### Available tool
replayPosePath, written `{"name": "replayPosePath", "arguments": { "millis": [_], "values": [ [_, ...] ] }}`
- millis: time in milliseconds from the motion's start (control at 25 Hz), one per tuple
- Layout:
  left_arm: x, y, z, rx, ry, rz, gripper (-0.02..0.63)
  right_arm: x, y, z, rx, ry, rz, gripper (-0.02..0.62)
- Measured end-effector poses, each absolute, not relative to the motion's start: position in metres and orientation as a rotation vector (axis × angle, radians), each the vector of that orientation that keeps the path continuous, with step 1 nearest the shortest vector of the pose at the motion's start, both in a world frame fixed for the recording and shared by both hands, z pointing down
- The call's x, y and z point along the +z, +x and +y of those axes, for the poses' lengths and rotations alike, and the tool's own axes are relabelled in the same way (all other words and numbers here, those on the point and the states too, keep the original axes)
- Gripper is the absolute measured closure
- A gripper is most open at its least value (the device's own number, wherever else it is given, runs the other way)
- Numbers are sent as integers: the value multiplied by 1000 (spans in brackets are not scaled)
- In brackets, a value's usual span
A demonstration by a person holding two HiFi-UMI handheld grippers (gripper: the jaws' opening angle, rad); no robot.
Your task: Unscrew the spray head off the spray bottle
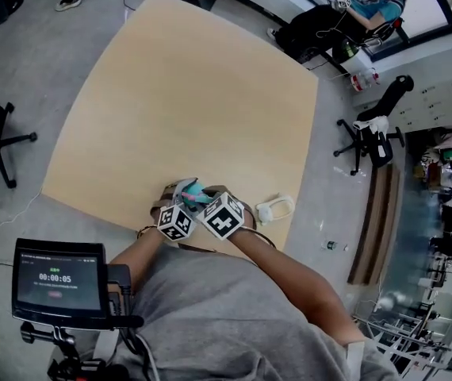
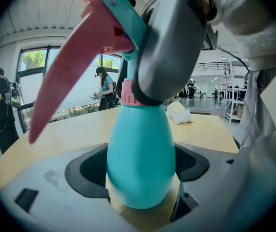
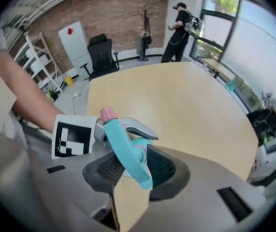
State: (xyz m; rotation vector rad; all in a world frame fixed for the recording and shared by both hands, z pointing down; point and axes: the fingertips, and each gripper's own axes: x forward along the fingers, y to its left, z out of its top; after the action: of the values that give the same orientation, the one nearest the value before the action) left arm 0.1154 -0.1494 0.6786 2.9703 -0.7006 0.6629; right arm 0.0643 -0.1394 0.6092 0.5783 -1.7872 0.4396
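Light wood table (image 1: 194,109) fills middle of head view. Teal spray bottle (image 2: 140,153) stands upright at table's lower edge, bottom centre of frame. Left gripper (image 2: 139,168) pinches bottle body between its pads. Right gripper (image 3: 134,170) points steeply down, jaws clamped on teal-and-pink spray head (image 3: 123,149). Small white object (image 1: 275,209) lies near, to right.
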Motion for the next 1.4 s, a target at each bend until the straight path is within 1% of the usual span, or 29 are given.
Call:
{"name": "replayPosePath", "arguments": {
  "millis": [80, 160, 240, 320, 360, 440, 480, 680, 760, 840, 920, 1080, 1120, 1200, 1240, 1400],
  "values": [
    [679, 119, -151, 692, 2954, -752, 227, 607, 69, -140, 530, 641, -1798, 462],
    [680, 127, -147, 695, 2950, -696, 227, 606, 74, -140, 594, 656, -1786, 462],
    [682, 136, -136, 690, 2961, -525, 227, 607, 80, -134, 652, 579, -1772, 461],
    [683, 143, -124, 701, 2966, -302, 227, 599, 87, -125, 618, 401, -1776, 461],
    [682, 145, -118, 696, 2946, -181, 227, 591, 91, -122, 540, 302, -1785, 453],
    [671, 146, -104, 659, 2864, 81, 227, 570, 103, -117, 293, 111, -1802, 398],
    [660, 144, -94, 635, 2813, 222, 227, 557, 108, -115, 147, 20, -1805, 383],
    [585, 114, -28, 510, 2510, 876, 227, 480, 106, -102, -639, -360, -1773, 370],
    [559, 106, -11, 456, 2401, 1043, 227, 462, 93, -94, -848, -447, -1744, 370],
    [540, 102, 1, 437, 2330, 1164, 227, 456, 80, -84, -988, -524, -1710, 370],
    [535, 101, 9, 469, 2306, 1260, 227, 460, 75, -72, -1026, -616, -1681, 370],
    [535, 100, 22, 565, 2273, 1434, 227, 481, 85, -48, -951, -797, -1637, 371],
    [535, 99, 25, 589, 2268, 1474, 227, 485, 86, -42, -918, -832, -1636, 379],
    [537, 97, 30, 634, 2253, 1535, 227, 491, 89, -28, -848, -882, -1647, 440],
    [539, 96, 32, 644, 2238, 1551, 227, 493, 90, -22, -814, -893, -1662, 455],
    [542, 92, 35, 616, 2175, 1551, 227, 494, 91, -11, -714, -877, -1725, 454]
  ]
}}
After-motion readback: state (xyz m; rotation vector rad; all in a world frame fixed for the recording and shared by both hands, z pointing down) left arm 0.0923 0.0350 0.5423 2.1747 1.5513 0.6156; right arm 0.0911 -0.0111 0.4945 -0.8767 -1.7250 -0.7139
